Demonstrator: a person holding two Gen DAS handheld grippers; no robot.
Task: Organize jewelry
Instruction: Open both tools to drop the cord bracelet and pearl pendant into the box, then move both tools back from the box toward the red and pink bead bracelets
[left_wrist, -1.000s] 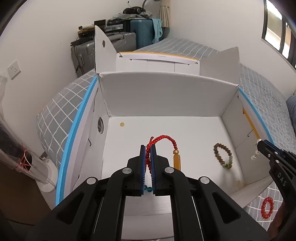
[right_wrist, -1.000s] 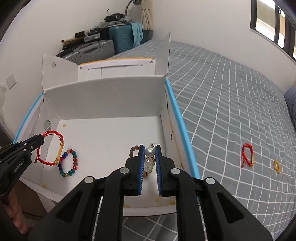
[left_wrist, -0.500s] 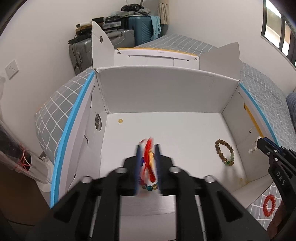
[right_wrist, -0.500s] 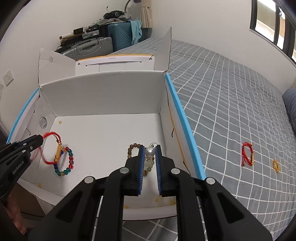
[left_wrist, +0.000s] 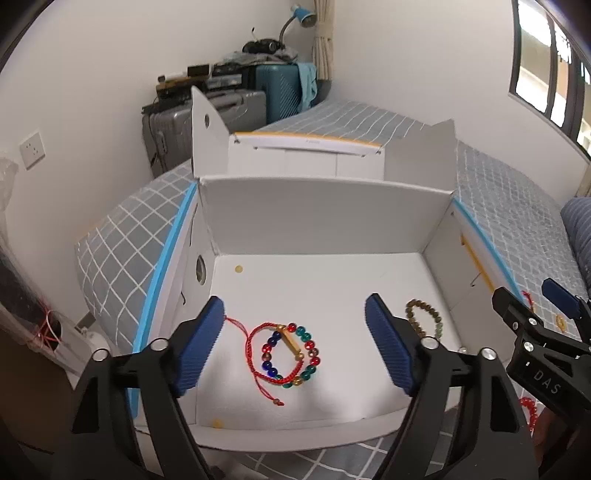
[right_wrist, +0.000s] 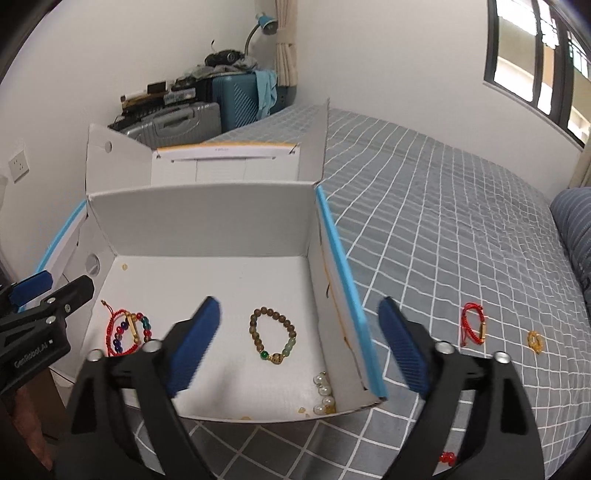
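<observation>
A white cardboard box (left_wrist: 325, 221) (right_wrist: 207, 225) sits open on the bed. Inside lie a red cord bracelet (left_wrist: 264, 354) (right_wrist: 110, 325) on a multicoloured bead bracelet (left_wrist: 308, 349) (right_wrist: 144, 328), a brown bead bracelet (left_wrist: 424, 314) (right_wrist: 275, 338) and a pearl bracelet (right_wrist: 324, 397) in the near right corner. My left gripper (left_wrist: 295, 345) is open and empty above the red cord bracelet. My right gripper (right_wrist: 301, 347) is open and empty above the box's right side. On the blanket lie another red cord bracelet (right_wrist: 472, 325), a gold ring (right_wrist: 535, 341) and a red bead bracelet (left_wrist: 528, 410) (right_wrist: 447, 458).
The grey checked blanket (right_wrist: 443, 229) covers the bed to the right of the box. Suitcases (left_wrist: 207, 118) stand against the far wall. A dark striped pillow (right_wrist: 576, 236) lies at the far right. The box flaps (left_wrist: 203, 136) stand upright at the back.
Both grippers opened and drew back. The left one let go of the red cord and coloured bead bracelets, the right one let go of the pearl bracelet; all now lie in the box.
</observation>
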